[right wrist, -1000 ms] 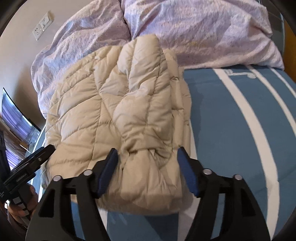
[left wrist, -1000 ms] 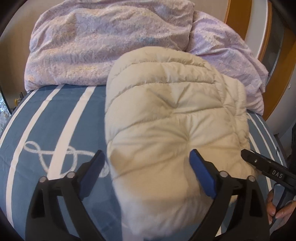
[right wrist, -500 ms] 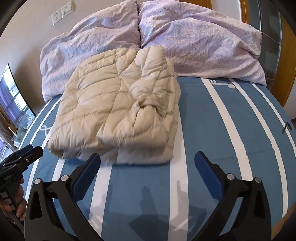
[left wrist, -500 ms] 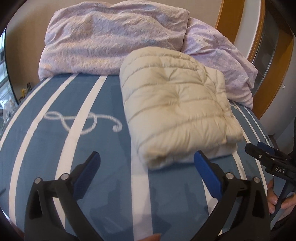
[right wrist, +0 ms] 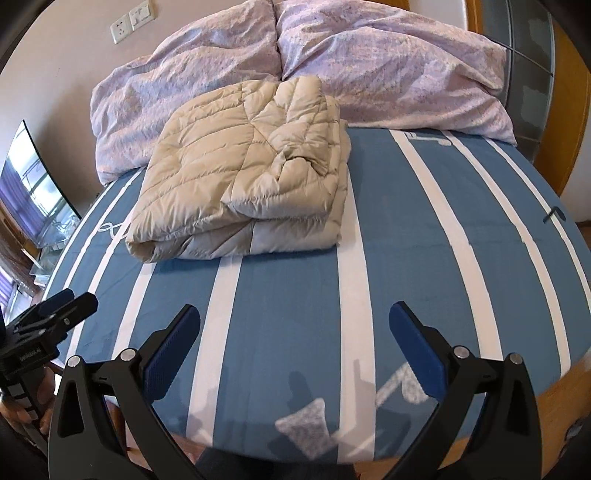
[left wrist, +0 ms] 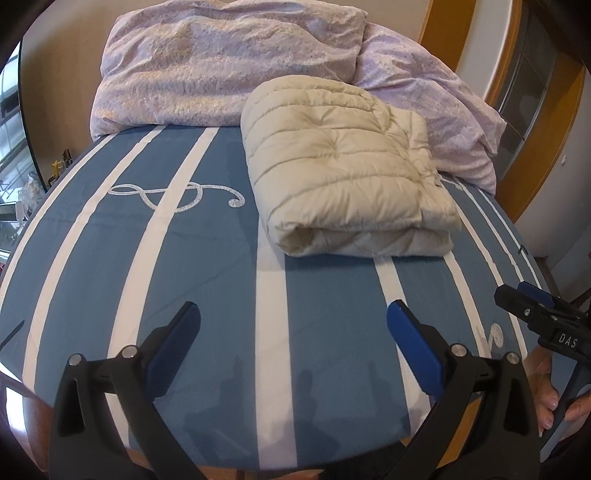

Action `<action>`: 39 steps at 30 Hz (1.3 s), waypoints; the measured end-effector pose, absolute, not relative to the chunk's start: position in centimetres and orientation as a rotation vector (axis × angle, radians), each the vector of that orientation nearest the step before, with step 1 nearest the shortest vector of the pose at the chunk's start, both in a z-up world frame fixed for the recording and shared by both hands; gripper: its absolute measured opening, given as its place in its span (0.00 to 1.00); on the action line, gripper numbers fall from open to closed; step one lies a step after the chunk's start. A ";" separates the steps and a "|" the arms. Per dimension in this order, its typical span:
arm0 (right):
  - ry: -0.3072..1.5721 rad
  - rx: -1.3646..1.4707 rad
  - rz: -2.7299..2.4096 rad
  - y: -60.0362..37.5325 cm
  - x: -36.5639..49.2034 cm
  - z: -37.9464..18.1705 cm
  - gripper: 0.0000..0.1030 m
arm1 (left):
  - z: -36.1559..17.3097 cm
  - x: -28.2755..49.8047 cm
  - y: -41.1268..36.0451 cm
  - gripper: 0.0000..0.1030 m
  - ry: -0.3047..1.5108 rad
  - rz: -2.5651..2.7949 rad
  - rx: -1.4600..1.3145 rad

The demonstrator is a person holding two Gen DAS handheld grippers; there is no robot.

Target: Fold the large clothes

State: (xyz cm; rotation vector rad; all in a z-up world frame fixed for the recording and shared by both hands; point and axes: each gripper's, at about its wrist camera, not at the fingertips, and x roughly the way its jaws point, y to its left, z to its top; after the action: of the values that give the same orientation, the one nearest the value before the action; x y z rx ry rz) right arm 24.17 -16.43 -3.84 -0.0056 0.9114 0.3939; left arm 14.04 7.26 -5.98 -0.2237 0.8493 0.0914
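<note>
A cream quilted down jacket point(left wrist: 343, 170) lies folded into a thick rectangle on the blue and white striped bed point(left wrist: 207, 258), its far end against the pillows. It also shows in the right wrist view point(right wrist: 243, 184). My left gripper point(left wrist: 293, 321) is open and empty, hovering above the bed's near end, well back from the jacket. My right gripper point(right wrist: 295, 321) is open and empty too, also back from the jacket. Each gripper shows at the edge of the other's view: the right one point(left wrist: 535, 306), the left one point(right wrist: 55, 306).
Lilac patterned pillows point(left wrist: 229, 62) are piled at the head of the bed, also in the right wrist view point(right wrist: 388, 62). A wooden door frame point(left wrist: 532, 147) stands to the right. A window point(right wrist: 29, 192) and a wall socket point(right wrist: 131, 22) are at left.
Both grippers let go of the jacket and pulled back toward the foot of the bed. The jacket now lies folded and farther away in both views.
</note>
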 end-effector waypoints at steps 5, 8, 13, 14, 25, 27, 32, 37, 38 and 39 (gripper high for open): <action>0.903 -0.011 0.399 -16.5 22.8 -3.0 0.99 | -5.4 12.7 6.6 0.98 0.843 0.077 -0.227; 0.894 -0.022 0.406 -16.3 22.1 -2.4 0.99 | -5.1 12.1 6.4 0.98 0.837 0.072 -0.235; 0.886 -0.027 0.409 -16.3 21.3 -1.9 0.99 | -4.4 11.5 6.1 0.98 0.826 0.068 -0.240; 0.885 -0.023 0.408 -16.5 21.2 -1.8 0.99 | -4.3 11.3 6.1 0.98 0.823 0.066 -0.243; 0.878 0.005 0.419 -17.6 19.9 -0.6 0.99 | -3.0 10.2 5.1 0.98 0.818 0.018 -0.281; 0.879 0.009 0.427 -17.7 19.7 -0.4 0.99 | -2.9 10.2 5.0 0.98 0.819 0.013 -0.287; 0.877 0.021 0.441 -17.8 19.3 0.0 0.99 | -2.8 10.1 4.9 0.98 0.819 0.012 -0.288; 0.874 0.021 0.442 -17.9 19.2 0.2 0.99 | -2.6 9.7 4.3 0.98 0.822 0.011 -0.286; 0.874 0.021 0.443 -17.9 19.2 0.2 0.99 | -2.5 9.6 4.2 0.98 0.821 0.011 -0.285; 0.873 0.022 0.443 -17.9 19.2 0.2 0.99 | -2.5 9.6 4.2 0.98 0.821 0.012 -0.286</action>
State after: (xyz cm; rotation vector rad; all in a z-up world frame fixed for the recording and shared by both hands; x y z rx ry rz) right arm 19.16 -17.85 0.21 0.0217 0.8734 0.4425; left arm 9.59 4.15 -2.47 -0.2857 0.8212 0.0119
